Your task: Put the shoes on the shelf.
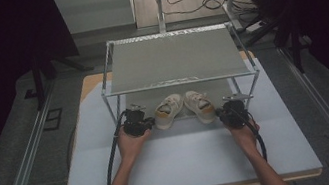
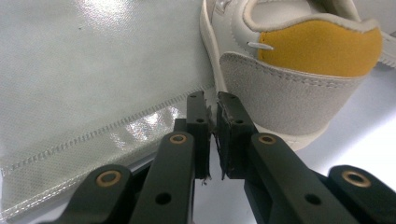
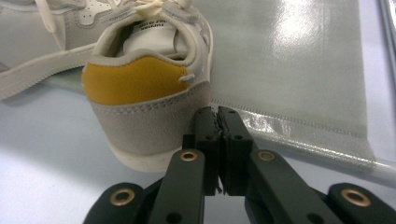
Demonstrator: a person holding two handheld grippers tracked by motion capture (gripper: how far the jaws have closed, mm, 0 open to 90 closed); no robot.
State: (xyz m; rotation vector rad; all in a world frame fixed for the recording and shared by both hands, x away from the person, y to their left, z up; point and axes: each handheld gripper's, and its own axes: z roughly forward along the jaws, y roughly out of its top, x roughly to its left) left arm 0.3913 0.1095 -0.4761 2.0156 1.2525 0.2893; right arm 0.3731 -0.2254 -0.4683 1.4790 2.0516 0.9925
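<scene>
Left black two-jaw gripper just outside the left cream suede-and-leather sneaker with the yellow heel patch, jaws nearly together on nothing; right black two-jaw gripper likewise beside the right matching sneaker, jaws pressed together, empty. Both shoes side by side between the grippers, heels toward the person, toes pointing under the grey metal-framed mesh shelf, each nearer its own gripper
</scene>
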